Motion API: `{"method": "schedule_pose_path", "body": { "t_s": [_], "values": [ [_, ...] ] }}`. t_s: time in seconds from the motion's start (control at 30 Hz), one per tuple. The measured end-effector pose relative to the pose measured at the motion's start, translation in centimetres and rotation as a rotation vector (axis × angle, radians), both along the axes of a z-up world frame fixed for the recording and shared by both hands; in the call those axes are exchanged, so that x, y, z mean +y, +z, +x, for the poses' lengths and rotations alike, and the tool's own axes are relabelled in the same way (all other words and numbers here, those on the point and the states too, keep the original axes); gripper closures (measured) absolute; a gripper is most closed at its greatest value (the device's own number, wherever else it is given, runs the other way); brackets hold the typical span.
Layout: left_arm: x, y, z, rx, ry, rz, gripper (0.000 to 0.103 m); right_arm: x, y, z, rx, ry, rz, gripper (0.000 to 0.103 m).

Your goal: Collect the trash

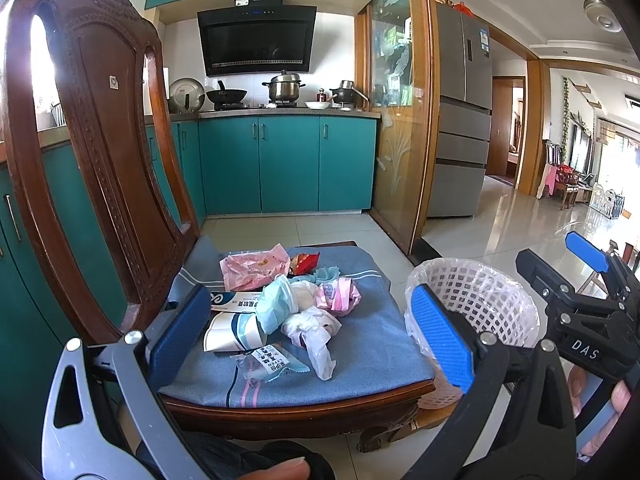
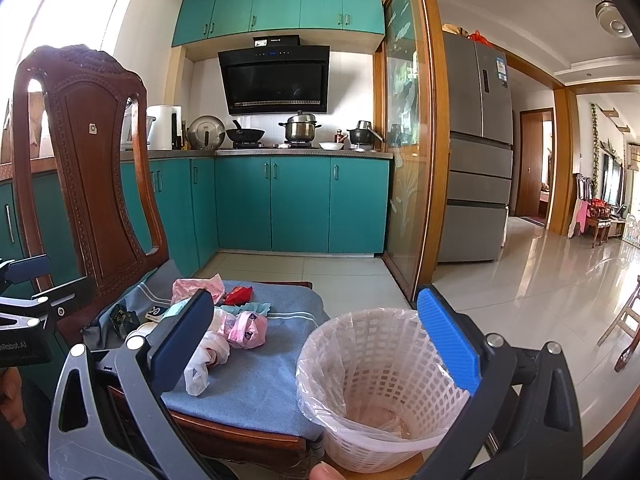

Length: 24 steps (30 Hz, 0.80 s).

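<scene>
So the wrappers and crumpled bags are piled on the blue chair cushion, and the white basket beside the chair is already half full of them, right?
Not quite. The wrappers do lie on the blue cushion, but the white basket beside the chair holds only its plastic liner. The right wrist view looks straight into it.

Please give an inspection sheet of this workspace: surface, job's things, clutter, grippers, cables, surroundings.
Surface: blue cushion on a carved wooden chair.
Job's things: trash pile of wrappers, crumpled bags and paper on the cushion; white basket with a plastic liner stands beside the chair, apparently empty.
Clutter: nothing seen beyond the trash.
Grippers: left gripper open, holding nothing; right gripper open, holding nothing.
Cables: nothing seen.
Surroundings: teal cabinets, stove with pots, range hood, grey fridge, glossy tiled floor.
</scene>
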<state>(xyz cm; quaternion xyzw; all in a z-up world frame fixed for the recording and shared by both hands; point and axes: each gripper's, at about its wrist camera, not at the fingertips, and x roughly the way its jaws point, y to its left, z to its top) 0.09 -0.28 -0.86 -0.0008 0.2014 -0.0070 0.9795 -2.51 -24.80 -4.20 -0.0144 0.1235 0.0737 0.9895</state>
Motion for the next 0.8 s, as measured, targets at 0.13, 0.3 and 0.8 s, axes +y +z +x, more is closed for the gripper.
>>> {"method": "schedule_pose_path", "body": {
  "t_s": [0.13,0.3,0.8],
  "values": [
    [0.2,0.1,0.2,0.008,-0.001,-0.003,0.003,0.2,0.0,0.2,-0.001,0.002,-0.002,0.003],
    [0.3,-0.3,0.8,0.029,0.006,-0.003,0.003,0.3,-0.3,0.6,0.013,0.009,-0.003,0.003],
    [3.5,-4.4,4.1,0.185,0.087,-0.028,0.003,2.4,-3.3,4.4,0.165,0.035,-0.102,0.003]
  ]
}}
